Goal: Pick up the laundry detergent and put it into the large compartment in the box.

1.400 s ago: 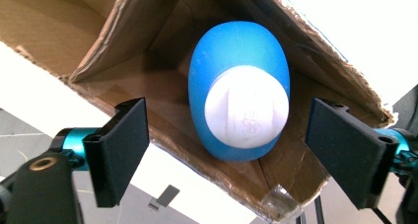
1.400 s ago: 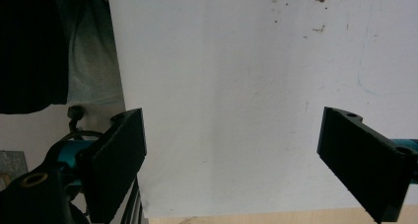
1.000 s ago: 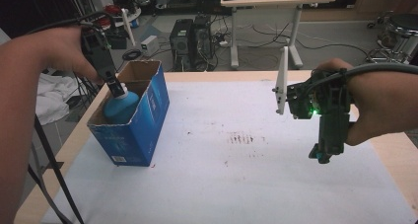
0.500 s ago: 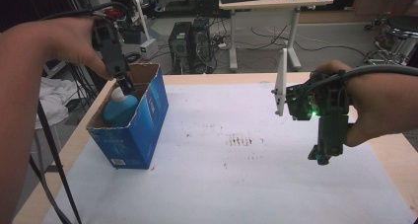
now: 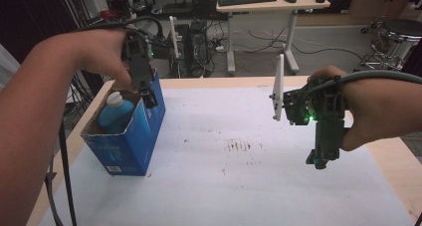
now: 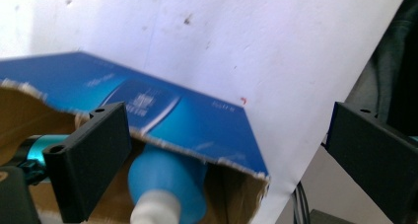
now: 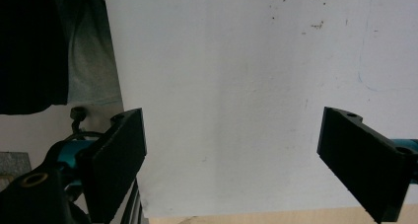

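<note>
At table's left edge: open blue cardboard box (image 5: 130, 136), glossy printed sides, raw brown inside, torn ragged rim. Inside box: smooth rounded blue plastic bottle (image 5: 115, 115), white cap, lying tilted. White paper sheet (image 5: 239, 186) over tabletop, speckled with small dark stains. Left gripper (image 5: 149, 97) just above box's far rim, flat black rectangular jaws spread wide, just been opening, nothing clamped; bottle below, untouched. Right gripper (image 5: 318, 161) over sheet's right side, well apart from box, jaws wide apart, empty.

Glossy blue cardboard box (image 5: 130, 136), smooth plastic bottle (image 5: 114, 114)
</note>
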`<move>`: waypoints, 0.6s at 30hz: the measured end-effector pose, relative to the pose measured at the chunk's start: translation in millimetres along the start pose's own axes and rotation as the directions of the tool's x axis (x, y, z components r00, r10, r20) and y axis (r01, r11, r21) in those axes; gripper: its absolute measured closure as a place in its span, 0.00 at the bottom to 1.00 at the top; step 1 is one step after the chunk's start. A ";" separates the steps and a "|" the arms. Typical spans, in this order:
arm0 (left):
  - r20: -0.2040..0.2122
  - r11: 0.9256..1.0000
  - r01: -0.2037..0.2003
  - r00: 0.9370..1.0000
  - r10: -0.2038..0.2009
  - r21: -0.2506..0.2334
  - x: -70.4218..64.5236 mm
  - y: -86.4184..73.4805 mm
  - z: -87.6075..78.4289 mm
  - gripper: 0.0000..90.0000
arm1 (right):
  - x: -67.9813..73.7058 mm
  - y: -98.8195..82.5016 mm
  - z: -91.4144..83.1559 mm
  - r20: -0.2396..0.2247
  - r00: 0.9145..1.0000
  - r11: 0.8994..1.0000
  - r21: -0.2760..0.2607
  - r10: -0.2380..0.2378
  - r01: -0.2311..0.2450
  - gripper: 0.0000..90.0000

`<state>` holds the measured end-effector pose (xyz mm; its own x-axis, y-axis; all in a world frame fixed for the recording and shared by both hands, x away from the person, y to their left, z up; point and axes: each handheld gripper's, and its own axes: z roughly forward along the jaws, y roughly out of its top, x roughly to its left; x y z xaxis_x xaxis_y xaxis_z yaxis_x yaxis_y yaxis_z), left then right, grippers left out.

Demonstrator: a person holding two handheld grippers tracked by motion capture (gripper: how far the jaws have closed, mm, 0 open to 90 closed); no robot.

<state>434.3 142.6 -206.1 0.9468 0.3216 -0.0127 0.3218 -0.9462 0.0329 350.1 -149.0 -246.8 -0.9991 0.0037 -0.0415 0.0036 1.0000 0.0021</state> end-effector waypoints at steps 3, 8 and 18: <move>0.007 0.999 -0.037 0.999 0.037 0.002 -0.4 10.0 8.9 0.04 | -2.6 0.5 0.9 -0.003 1.000 1.000 0.000 0.001 -0.001 0.12; 0.018 0.997 -0.070 0.997 0.070 0.033 0.2 22.2 23.6 0.04 | -6.9 1.4 3.1 -0.009 1.000 1.000 0.007 0.005 -0.005 0.12; 0.056 0.991 -0.127 0.991 0.124 0.048 0.8 28.9 45.7 0.04 | -24.8 1.5 10.0 -0.021 1.000 1.000 0.017 0.003 -0.003 0.12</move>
<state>444.3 113.9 -250.9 0.9778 0.1993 -0.0641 0.1988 -0.9799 -0.0137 375.3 -147.6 -255.7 -0.9998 0.0066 -0.0202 0.0069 0.9999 -0.0149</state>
